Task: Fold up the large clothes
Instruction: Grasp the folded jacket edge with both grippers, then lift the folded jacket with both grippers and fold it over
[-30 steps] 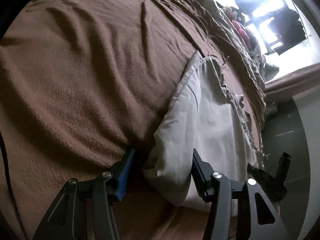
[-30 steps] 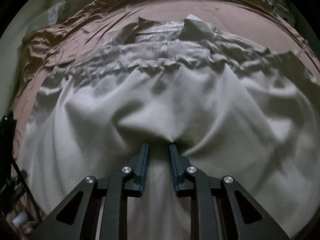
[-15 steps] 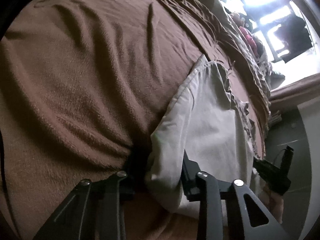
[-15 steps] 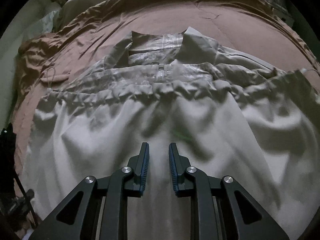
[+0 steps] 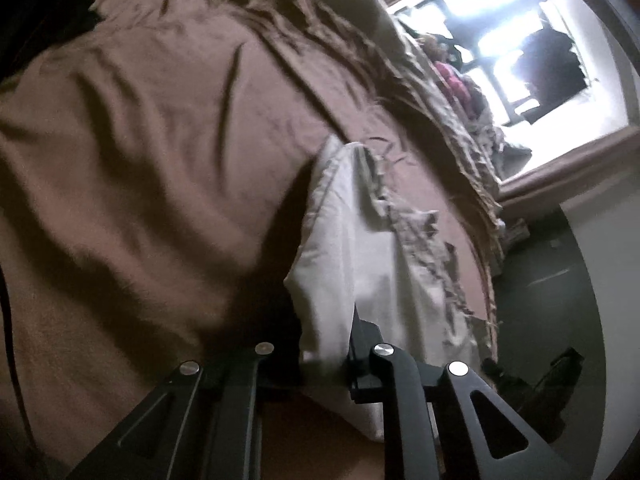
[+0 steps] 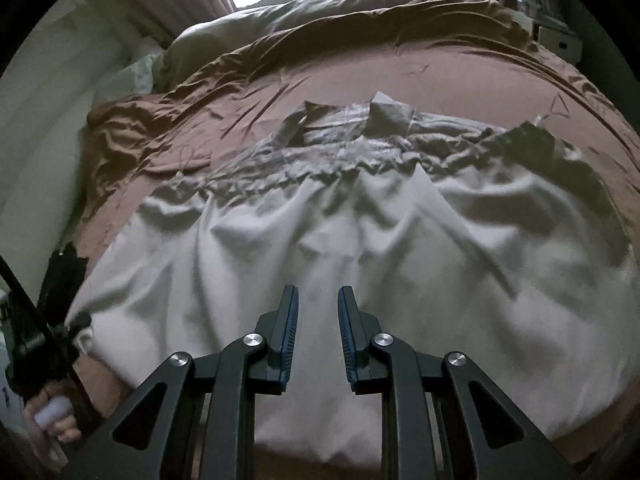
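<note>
On the bed, left wrist view, far left: brown blanket [image 5: 140,160], rumpled, filling most of the frame. Right of centre on that blanket: pale grey garment [image 5: 360,248], seen edge-on, frayed-looking trim along its right side. At the near end of the garment: left tongs [image 5: 322,332], jaws closing, narrow gap, a fold of the garment's edge between the fingers and pressed by them. Further right: dark floor [image 5: 560,280], and at upper right a bright window [image 5: 520,40], detail washed out.

Right wrist view, far left edge: a hand [image 6: 48,408] wrapped round a black handle, with the dark body of the left tongs above it meeting the garment's left corner. Across the middle: the garment spread flat over the blanket, wrinkled, lower panel nearest the camera, gathered seam [image 6: 320,172] running left to right, collar [image 6: 384,116] at the far end, points raised. Low centre: right tongs [image 6: 318,300], jaws parted by a small gap, blue pads facing each other, nothing between them, poised above the lower panel, contact with the cloth not determinable. Beyond the blanket, at top: grey bedding [image 6: 320,4].
</note>
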The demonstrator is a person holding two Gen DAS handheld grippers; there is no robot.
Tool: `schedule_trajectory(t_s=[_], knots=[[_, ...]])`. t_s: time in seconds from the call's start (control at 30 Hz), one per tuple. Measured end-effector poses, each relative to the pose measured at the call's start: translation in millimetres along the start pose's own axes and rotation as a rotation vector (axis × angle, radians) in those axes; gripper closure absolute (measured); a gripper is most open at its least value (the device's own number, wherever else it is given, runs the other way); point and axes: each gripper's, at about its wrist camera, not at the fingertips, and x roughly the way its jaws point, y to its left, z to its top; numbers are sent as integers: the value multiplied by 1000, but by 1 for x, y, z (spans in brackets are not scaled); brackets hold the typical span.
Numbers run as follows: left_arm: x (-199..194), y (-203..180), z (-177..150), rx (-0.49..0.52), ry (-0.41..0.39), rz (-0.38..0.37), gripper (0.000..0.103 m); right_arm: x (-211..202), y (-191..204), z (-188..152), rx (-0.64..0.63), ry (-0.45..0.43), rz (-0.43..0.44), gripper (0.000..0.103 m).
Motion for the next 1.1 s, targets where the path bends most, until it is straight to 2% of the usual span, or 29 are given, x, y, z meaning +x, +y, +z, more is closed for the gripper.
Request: schedule_trajectory(t_s=[0.27, 0.47, 0.67, 0.9, 1.03, 1.1], knots=[[-14, -49, -1, 70, -10, -55, 89, -9, -16, -30, 40, 43, 57, 86], [-27, -80, 0, 100, -5, -111, 90, -27, -24, -43, 79, 29, 99, 86], [-37, -128, 4, 148, 4, -189, 92, -34, -24, -56, 59, 24, 120, 86], [-43, -182, -3, 228, 19, -256, 95, -13, -22, -72, 82, 68, 140, 86], [-43, -210, -9, 273, 35, -291, 95, 13, -19, -81, 102, 126, 175, 86], [-39, -225, -11, 295, 46, -299, 96, 25, -20, -84, 106, 144, 154, 86]])
